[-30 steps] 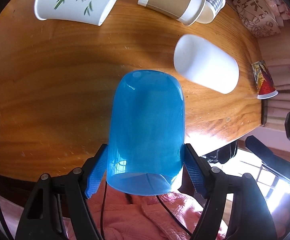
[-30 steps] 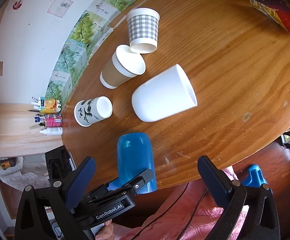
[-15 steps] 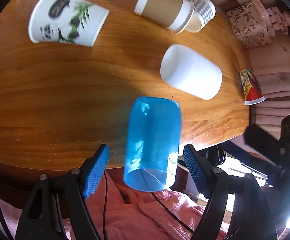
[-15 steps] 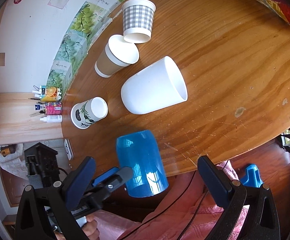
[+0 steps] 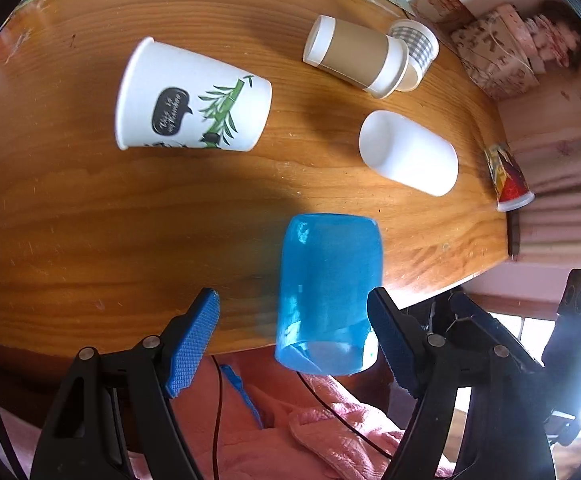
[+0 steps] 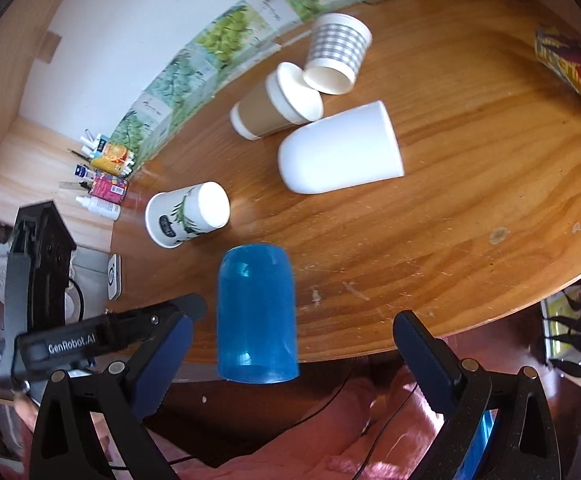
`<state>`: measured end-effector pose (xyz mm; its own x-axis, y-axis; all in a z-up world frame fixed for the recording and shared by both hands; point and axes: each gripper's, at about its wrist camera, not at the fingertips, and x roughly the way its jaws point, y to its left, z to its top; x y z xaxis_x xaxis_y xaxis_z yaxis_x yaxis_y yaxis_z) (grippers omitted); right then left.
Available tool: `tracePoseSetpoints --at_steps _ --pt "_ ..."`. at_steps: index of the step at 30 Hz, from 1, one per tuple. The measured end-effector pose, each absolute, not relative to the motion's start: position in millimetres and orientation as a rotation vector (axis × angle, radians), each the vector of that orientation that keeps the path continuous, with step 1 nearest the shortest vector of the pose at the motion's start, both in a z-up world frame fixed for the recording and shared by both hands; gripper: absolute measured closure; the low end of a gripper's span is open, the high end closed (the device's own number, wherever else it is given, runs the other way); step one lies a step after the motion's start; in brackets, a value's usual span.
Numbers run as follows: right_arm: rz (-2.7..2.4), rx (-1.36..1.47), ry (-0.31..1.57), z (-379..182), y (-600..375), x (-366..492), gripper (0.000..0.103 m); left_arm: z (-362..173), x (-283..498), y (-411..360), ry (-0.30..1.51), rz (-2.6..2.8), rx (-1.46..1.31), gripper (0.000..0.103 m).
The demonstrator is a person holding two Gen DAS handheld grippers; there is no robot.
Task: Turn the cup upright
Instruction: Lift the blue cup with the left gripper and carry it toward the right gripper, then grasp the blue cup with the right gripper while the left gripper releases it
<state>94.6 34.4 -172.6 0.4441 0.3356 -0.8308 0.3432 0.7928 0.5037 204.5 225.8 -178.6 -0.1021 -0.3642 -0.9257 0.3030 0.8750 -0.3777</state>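
A blue translucent cup [image 5: 328, 296] stands at the near edge of the wooden table [image 5: 90, 232], partly overhanging it. It also shows in the right wrist view [image 6: 256, 314]. My left gripper [image 5: 294, 340] is open; its jaws flank the cup, the right one close to it, the left one well apart. My right gripper [image 6: 290, 364] is open and empty, with the cup between its jaws, nearer the left one. The left gripper's body [image 6: 70, 344] shows in the right wrist view.
Other cups lie on their sides on the table: a panda cup [image 5: 194, 104], a brown-sleeved cup [image 5: 356, 56], a checked cup [image 5: 416, 46], a white cup [image 5: 410, 156] and a red patterned cup [image 5: 508, 176]. Small bottles [image 6: 102, 184] stand by the far wall. A pink cloth [image 5: 310, 432] lies below the table edge.
My left gripper has opened and let go of the blue cup, then drawn back. The cup now stands on the table edge. The right gripper has moved closer to the cup.
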Motion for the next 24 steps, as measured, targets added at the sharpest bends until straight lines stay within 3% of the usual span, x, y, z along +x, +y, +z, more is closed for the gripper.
tracePoseSetpoints --at_steps 15,24 --pt "-0.190 0.466 0.825 -171.5 125.1 56.0 0.003 -160.0 204.3 248.6 1.433 -0.851 0.135 0.023" --pt "-0.245 0.369 0.718 -197.2 153.4 39.2 0.003 -162.4 205.6 249.4 1.445 -0.946 0.140 0.023"
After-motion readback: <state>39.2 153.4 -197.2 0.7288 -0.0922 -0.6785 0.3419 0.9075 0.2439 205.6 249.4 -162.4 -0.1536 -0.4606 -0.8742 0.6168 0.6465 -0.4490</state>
